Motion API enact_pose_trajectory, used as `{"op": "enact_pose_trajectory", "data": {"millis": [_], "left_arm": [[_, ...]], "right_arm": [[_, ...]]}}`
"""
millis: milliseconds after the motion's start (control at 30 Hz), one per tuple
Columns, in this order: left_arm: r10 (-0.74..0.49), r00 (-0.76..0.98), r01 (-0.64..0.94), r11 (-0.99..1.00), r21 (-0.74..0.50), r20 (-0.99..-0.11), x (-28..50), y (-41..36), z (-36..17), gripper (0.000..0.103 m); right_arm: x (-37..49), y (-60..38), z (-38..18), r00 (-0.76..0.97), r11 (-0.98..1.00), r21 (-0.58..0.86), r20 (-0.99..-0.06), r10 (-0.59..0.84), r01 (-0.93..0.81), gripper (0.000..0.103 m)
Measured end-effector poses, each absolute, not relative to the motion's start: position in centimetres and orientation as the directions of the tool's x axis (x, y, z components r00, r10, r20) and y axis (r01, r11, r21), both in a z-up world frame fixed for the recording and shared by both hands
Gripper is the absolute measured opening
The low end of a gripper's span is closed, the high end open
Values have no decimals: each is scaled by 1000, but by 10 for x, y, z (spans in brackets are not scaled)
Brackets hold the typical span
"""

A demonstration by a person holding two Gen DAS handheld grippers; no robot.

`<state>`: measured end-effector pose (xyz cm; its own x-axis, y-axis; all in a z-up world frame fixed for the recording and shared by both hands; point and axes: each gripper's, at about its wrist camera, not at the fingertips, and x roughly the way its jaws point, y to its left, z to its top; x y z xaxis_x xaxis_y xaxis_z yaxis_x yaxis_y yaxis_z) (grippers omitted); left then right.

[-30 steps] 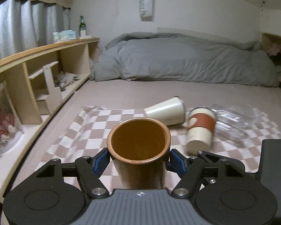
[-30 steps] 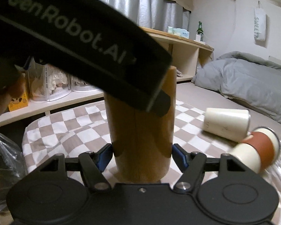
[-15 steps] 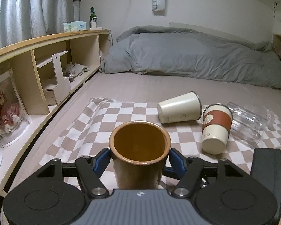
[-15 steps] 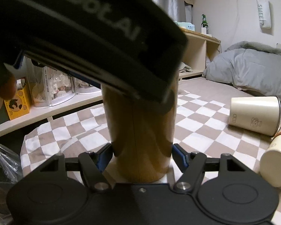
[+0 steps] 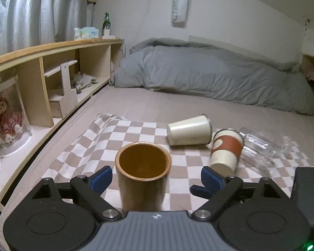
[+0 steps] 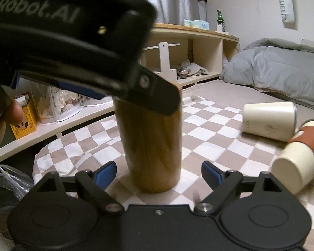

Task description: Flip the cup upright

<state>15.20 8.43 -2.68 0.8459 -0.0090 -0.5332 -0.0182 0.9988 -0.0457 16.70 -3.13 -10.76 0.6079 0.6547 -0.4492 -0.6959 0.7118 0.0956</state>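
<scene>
- Brown cup [image 5: 143, 173] standing upright, mouth up, on the checked cloth [image 5: 123, 133], near the cloth's front edge.
- Left gripper [image 5: 155, 177] spread wide around the cup: one blue pad just beside the wall, the other well apart from it, nothing pinched.
- Right gripper [image 6: 158, 173] likewise spread, low beside the cup's base, both pads clear of the wall.
- Looks like a stiff, thick-walled cup, probably ceramic or wood; likely fairly heavy and steady on its base, yet the soft cloth and bedding beneath could let it rock.
- Glossy side, so possibly slippery; best taken across the middle of the wall, pads on opposite sides, not at the rim.
- Appears finished for this cup, judging from its pose.
- White cup [image 5: 189, 130] lying on its side behind and to the right of the brown cup, still to be righted.
- Sleeved cup [image 5: 227, 150] tipped over right of the brown cup, touching or nearly touching the white one; band would give a surer hold.
- Clear glass [image 5: 263, 142] lying farther right; fragile and slick, calls for a gentle squeeze.
</scene>
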Motion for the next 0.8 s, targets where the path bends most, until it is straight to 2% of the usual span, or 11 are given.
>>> {"op": "enact_pose_trajectory", "data": {"millis": [300,367,433,800], "left_arm": [[7,870,-32,999,-42,-493,115,77,-2,98],[26,875,-45,999,-27,-483,105,76,3,101],[43,880,-58,998,-17,-474,97,76,6,103],[88,883,-85,996,27,-461,51,68,15,103]], "right_arm": [[131,-67,-66,664,758,91,-422,617,-646,91],[123,-76,-57,671,768,103,-422,609,-633,96],[115,-84,-48,681,777,102,-421,600,-622,96],[75,-131,-17,741,842,90,-432,514,-532,102]]}}
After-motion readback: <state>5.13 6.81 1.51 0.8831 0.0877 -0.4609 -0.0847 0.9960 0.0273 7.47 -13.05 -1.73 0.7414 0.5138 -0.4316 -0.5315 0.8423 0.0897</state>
